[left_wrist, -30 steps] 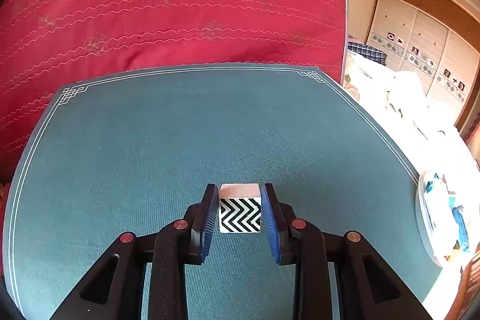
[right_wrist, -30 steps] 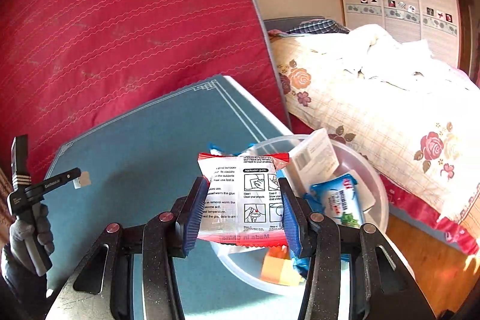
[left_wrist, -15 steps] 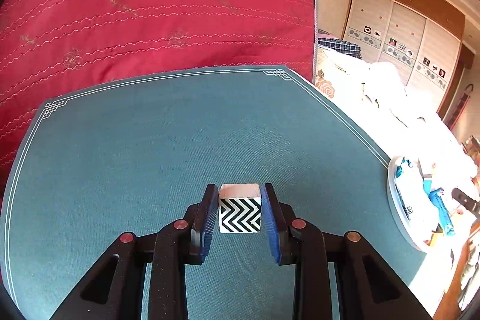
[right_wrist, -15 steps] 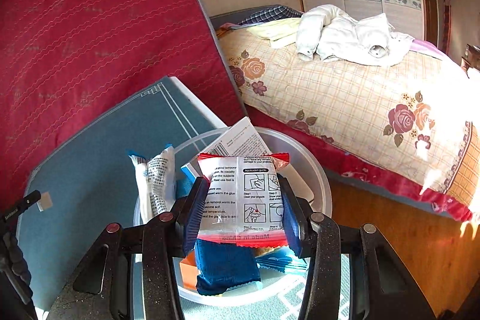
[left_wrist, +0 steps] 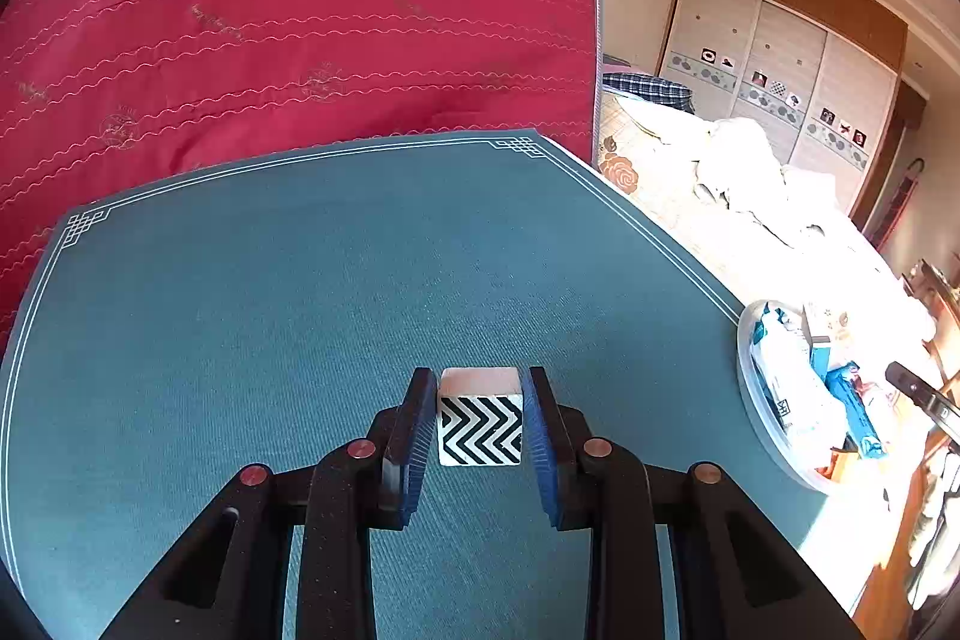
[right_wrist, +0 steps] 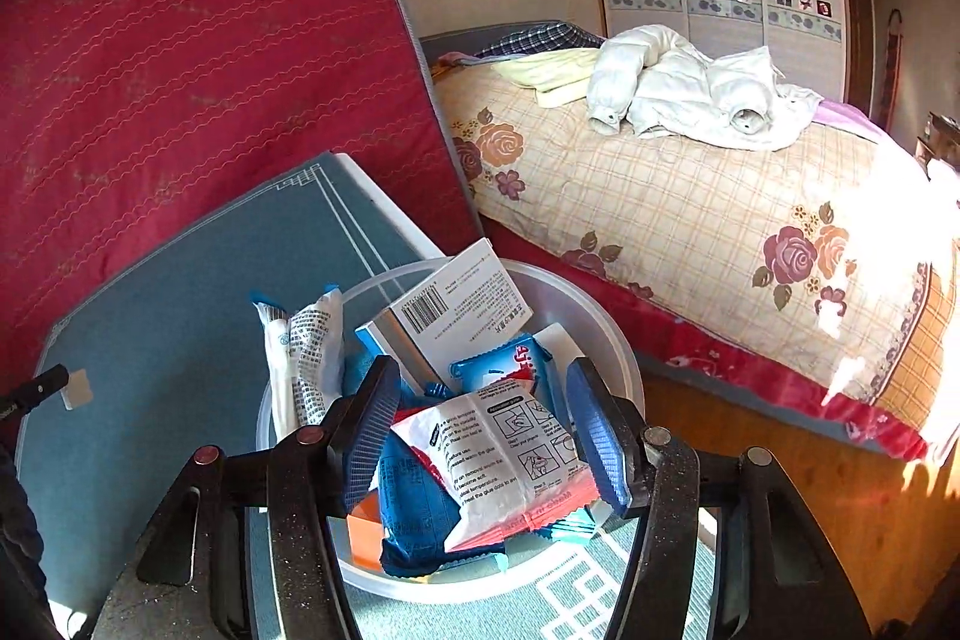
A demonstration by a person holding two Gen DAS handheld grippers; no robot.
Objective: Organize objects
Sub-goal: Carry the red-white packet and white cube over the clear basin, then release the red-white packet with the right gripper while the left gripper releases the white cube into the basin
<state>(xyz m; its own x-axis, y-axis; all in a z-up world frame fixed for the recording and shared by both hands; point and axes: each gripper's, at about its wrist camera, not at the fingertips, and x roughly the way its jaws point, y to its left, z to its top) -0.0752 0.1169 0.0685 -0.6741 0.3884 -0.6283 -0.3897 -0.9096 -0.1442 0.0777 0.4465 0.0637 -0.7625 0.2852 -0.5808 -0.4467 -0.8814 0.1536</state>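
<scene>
Left wrist: left gripper (left_wrist: 479, 421) clamped on block (left_wrist: 479, 418) w/ zigzag face, block btwn fingertips, over blue mat (left_wrist: 270, 316).

Right wrist: right gripper (right_wrist: 483, 436) jaws spread wide, touching nothing; packet (right_wrist: 510, 466) lies loose btwn/below them, tilted, atop items in clear bowl (right_wrist: 606, 334).

Wide open mat (left_wrist: 300, 310) ahead of the left gripper (left_wrist: 480, 418), bare on both sides and right up to the red mattress (left_wrist: 300, 28) walling off the far edge. The block (left_wrist: 479, 421) fills the gap between its fingers. Off to the right, the bowl (left_wrist: 757, 424) sits at the mat's edge. The right gripper (right_wrist: 480, 436) hangs over that bowl (right_wrist: 606, 316), which is crammed: a box (right_wrist: 462, 304) jutting up, a packet (right_wrist: 306, 358) standing at the left wall, a sachet (right_wrist: 510, 460) lying loose between the spread fingers. Bed (right_wrist: 690, 220) close beyond.
</scene>
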